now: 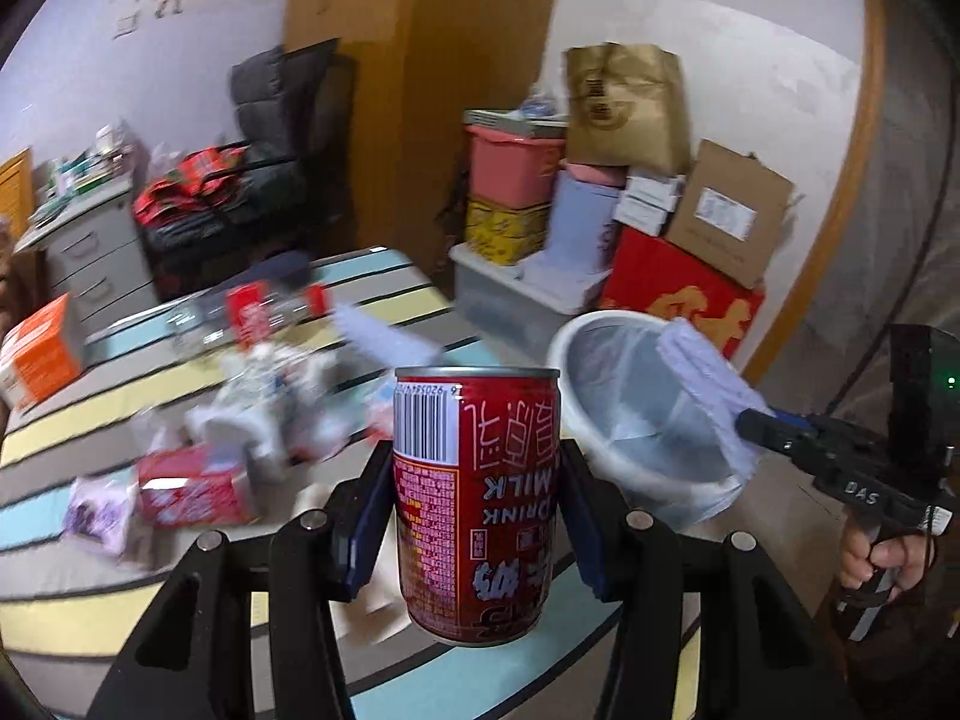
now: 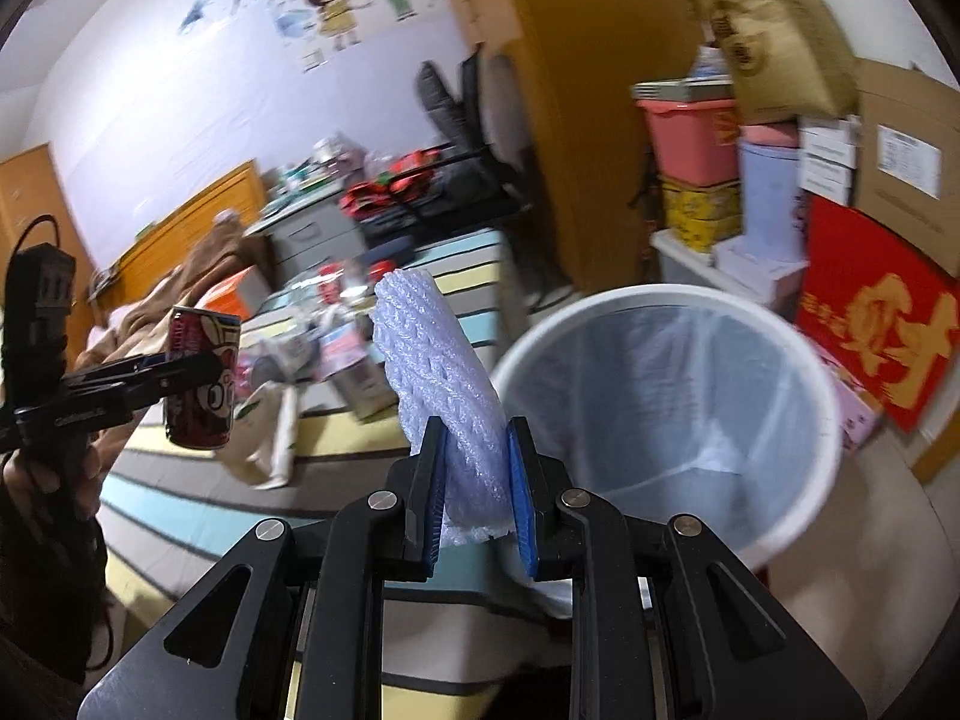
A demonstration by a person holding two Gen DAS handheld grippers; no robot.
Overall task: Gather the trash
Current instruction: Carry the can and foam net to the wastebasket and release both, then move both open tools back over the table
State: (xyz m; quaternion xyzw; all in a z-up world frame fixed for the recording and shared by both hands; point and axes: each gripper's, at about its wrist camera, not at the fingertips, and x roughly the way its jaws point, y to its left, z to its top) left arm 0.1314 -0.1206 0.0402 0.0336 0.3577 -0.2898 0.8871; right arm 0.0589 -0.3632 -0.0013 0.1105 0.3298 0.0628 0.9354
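Note:
My left gripper (image 1: 474,468) is shut on a red milk drink can (image 1: 477,498), held upside down above the striped table (image 1: 150,606). The can also shows in the right wrist view (image 2: 201,378), left of centre. My right gripper (image 2: 477,456) is shut on a white foam net sleeve (image 2: 435,372), held just left of the white lined trash bin (image 2: 666,420). In the left wrist view the sleeve (image 1: 708,384) hangs over the bin (image 1: 630,408) rim.
Loose trash lies on the table: a red and white carton (image 1: 192,492), crumpled wrappers (image 1: 270,408), a plastic bottle (image 1: 252,312), an orange box (image 1: 42,354). Stacked boxes and bins (image 1: 600,210) stand behind the trash bin by the wall.

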